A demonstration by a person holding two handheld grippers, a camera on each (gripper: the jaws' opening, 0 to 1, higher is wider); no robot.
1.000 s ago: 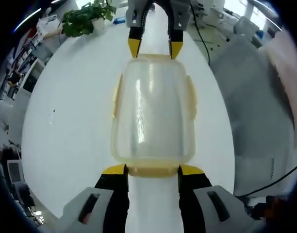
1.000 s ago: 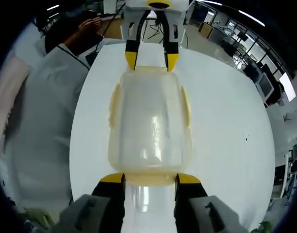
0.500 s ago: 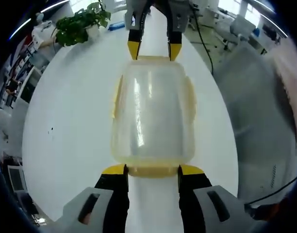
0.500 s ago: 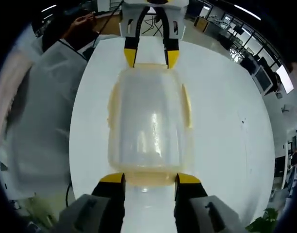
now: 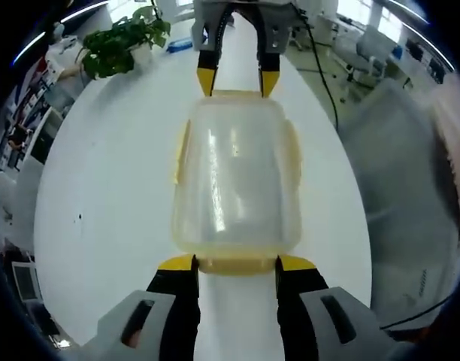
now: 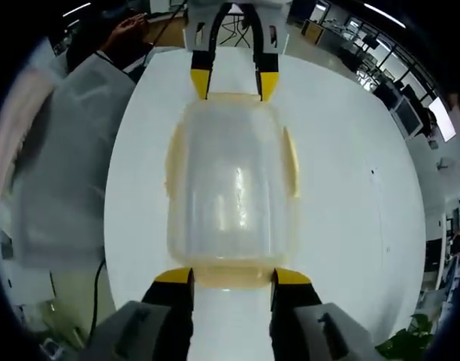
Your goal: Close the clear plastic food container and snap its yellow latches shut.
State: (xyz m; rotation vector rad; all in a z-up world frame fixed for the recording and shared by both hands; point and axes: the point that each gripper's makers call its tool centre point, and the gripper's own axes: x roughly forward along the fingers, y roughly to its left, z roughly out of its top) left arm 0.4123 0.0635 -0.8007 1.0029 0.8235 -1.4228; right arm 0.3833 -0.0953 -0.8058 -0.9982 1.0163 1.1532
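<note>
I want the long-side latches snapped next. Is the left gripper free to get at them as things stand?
Probably yes: the left gripper sits at the container's near end latch, jaws open, and nothing on the white table blocks either side latch.

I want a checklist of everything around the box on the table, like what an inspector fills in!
Surface: white round table, bare apart from the box.
Job's things: clear plastic food container with its lid on; yellow latches along its sides and ends; whether they are snapped cannot be told.
Clutter: nothing seen on the table.
Grippers: left tool open, jaws at the near end latch; right tool open at the opposite end.
Cables: black cable trailing from the right tool.
Surroundings: potted plant at the table's far edge; a person in white beside the table; office desks behind.
</note>
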